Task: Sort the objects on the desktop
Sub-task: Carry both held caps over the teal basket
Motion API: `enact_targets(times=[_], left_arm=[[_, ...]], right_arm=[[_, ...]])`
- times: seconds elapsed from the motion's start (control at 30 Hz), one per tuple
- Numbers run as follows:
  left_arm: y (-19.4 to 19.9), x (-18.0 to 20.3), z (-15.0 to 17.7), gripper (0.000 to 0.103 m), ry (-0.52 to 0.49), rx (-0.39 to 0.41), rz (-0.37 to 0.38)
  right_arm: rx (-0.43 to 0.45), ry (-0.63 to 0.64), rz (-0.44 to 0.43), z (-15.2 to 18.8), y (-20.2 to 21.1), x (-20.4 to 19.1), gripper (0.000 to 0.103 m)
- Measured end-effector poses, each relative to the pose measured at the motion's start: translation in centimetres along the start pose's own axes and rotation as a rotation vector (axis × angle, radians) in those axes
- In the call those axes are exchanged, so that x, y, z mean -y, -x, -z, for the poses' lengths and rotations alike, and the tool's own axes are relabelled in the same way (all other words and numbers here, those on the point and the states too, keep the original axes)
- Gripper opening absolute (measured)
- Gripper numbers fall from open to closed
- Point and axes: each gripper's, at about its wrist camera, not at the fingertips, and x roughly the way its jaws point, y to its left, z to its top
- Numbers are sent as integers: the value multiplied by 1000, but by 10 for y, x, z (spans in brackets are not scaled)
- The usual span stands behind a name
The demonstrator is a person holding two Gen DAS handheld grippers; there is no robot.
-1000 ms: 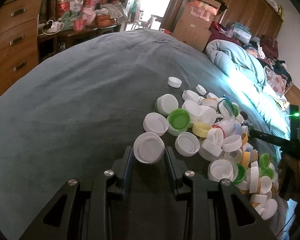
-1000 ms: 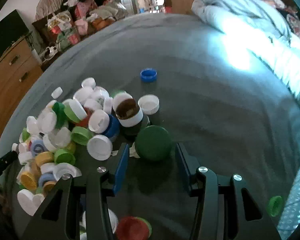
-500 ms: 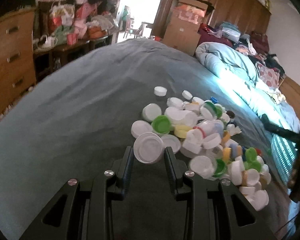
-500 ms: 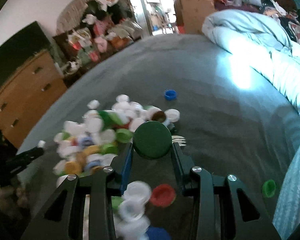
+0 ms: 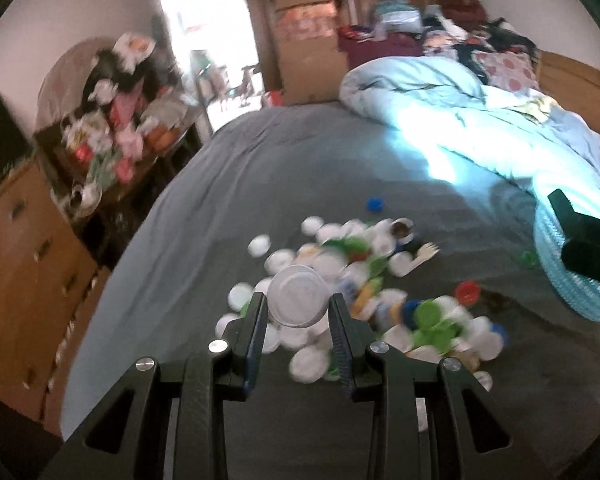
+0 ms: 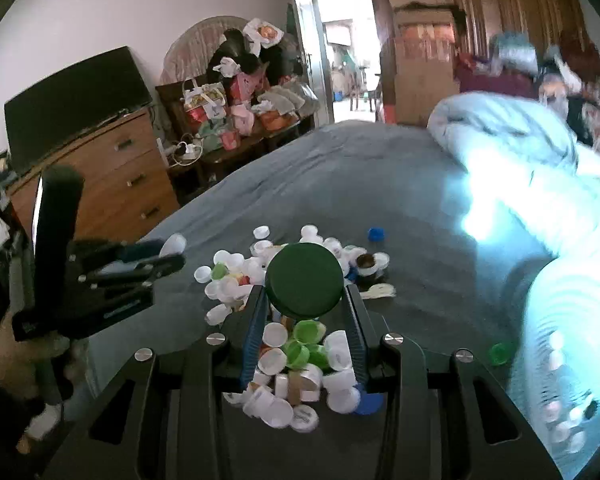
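Left gripper [image 5: 299, 305]: jaws clamped on white lid [image 5: 298, 300], raised above pile of lids [image 5: 364, 280] on grey bed [image 5: 300, 168]. Right gripper [image 6: 305, 295]: jaws clamped on dark green lid [image 6: 304, 280], raised above same pile. Blue cap [image 6: 376, 233] apart, far right of pile. Light blue basket [image 5: 568, 280] at right.

Bedroom: grey bed [image 6: 340, 184], pale-blue duvet [image 6: 512, 140] at 2 o'clock, wooden dresser [image 6: 112, 176] at 9, sunlit doorway [image 6: 348, 40] at 12, white walls [image 6: 100, 4]
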Motion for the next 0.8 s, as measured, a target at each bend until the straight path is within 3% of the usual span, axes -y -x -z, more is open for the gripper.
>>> enact_targets(times=[0.27,0.8], left_arm=[[32,56,-39,33,-112,69,22],[65,171,-94,33,-288,157,86]], right_arm=[[57,-7,83,0,39,18,34],[144,-141,254,7,114,101,34]])
